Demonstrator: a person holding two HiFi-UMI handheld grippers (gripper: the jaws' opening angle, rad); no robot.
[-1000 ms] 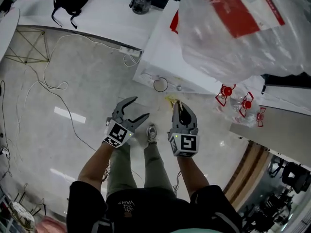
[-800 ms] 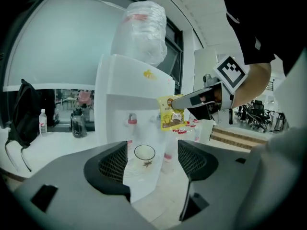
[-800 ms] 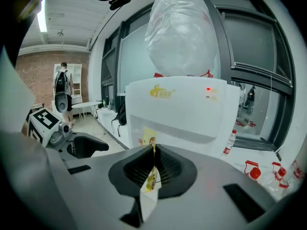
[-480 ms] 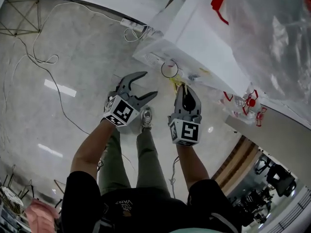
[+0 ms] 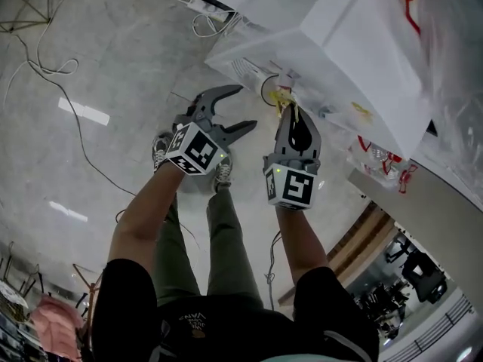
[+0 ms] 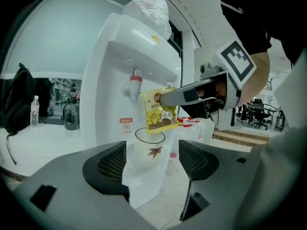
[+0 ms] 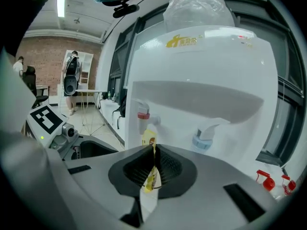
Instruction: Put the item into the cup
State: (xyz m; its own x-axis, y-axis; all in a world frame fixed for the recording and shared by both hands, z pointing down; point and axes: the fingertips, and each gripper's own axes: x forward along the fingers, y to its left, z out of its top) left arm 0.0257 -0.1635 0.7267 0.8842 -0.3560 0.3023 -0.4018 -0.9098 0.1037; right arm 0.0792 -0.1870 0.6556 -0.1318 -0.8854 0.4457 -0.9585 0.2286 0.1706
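A yellow sachet (image 6: pixel 160 108) hangs from my right gripper (image 5: pixel 290 111), which is shut on its top edge; in the right gripper view the sachet (image 7: pixel 152 176) shows edge-on between the pressed pads. It hovers just above the rim of a clear cup (image 6: pixel 149 150) with a leaf print, which stands under the red tap (image 6: pixel 134 83) of a white water dispenser (image 5: pixel 339 44). My left gripper (image 5: pixel 243 107) is open and empty, a little left of the cup (image 5: pixel 272 90). In the left gripper view the cup sits beyond and between the spread pads (image 6: pixel 108 164).
A blue tap (image 7: pixel 204 139) sits right of the red one. A plastic bag covers the dispenser's top (image 6: pixel 146 11). Red-capped bottles (image 5: pixel 377 157) stand on the floor to the right. Cables (image 5: pixel 45 66) trail across the floor. A black backpack (image 6: pixel 19 104) lies on a far table.
Both grippers have risen toward the dispenser. The sachet has gone from below the cup to just over its rim. The left gripper stays open, the right stays shut.
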